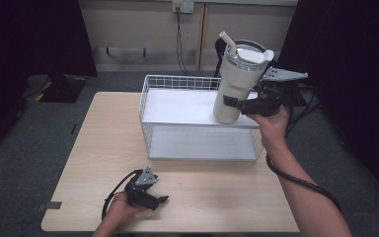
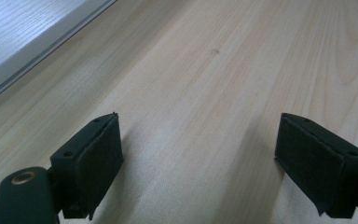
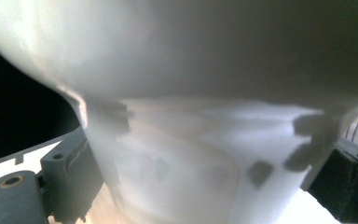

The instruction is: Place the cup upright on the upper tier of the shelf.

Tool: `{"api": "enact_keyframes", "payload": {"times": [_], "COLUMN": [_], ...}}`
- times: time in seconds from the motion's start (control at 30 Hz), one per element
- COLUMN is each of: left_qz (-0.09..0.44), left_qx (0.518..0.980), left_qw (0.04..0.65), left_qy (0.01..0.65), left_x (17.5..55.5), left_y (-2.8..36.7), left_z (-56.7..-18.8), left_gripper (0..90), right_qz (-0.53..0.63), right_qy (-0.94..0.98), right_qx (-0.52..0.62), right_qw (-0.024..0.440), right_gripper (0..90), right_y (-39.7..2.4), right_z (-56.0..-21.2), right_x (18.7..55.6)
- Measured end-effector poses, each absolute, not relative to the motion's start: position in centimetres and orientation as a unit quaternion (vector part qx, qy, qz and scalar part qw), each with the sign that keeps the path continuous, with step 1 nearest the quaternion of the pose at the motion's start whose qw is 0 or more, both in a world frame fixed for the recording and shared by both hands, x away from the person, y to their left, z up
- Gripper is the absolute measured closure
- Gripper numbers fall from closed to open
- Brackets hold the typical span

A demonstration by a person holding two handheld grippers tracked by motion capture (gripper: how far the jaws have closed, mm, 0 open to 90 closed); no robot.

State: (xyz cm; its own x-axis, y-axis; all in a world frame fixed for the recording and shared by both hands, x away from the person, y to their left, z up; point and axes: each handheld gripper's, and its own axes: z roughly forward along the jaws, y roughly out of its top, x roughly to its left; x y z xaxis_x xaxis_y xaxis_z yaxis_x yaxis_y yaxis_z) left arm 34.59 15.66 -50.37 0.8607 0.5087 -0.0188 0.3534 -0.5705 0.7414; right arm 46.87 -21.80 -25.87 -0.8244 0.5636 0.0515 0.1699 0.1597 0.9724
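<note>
One cream tumbler (image 1: 233, 84), tall and tapered, with a clear lid and a straw (image 1: 228, 43), tilts over the right end of the white wire rack (image 1: 150, 96) at the tabletop's (image 1: 98, 148) far edge. The right tongs (image 1: 234, 103) are clenched on its lower body. The left tongs (image 1: 162, 200), released, rest near the front edge. Pale wood tabletop, grey carpet, dark curtains. Two tongs, one rack.

Looks like a lab or test room set up for recording, not anyone's home. A plain light wood table (image 1: 202, 197) stands on grey carpet (image 1: 29, 138), black curtains (image 1: 24, 39) hang on both sides of the table, and behind it there's a wall socket (image 1: 183, 6) with a cable (image 1: 179, 39) hanging down.
</note>
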Motion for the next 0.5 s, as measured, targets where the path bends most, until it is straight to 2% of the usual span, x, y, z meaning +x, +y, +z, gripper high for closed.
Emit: {"api": "enact_keyframes", "payload": {"times": [0.5], "left_qz": [0.099], "left_qx": [0.881], "left_qw": [0.394], "left_qy": [0.245], "left_x": [34.6], "left_y": [15.7], "left_z": [-50.4], "left_gripper": [14.1], "right_qz": [0.594], "right_qy": [0.731], "right_qx": [0.276], "right_qw": [0.191], "right_gripper": [10.0], "right_y": [-21.3], "right_z": [-26.8], "right_x": [49.3]}}
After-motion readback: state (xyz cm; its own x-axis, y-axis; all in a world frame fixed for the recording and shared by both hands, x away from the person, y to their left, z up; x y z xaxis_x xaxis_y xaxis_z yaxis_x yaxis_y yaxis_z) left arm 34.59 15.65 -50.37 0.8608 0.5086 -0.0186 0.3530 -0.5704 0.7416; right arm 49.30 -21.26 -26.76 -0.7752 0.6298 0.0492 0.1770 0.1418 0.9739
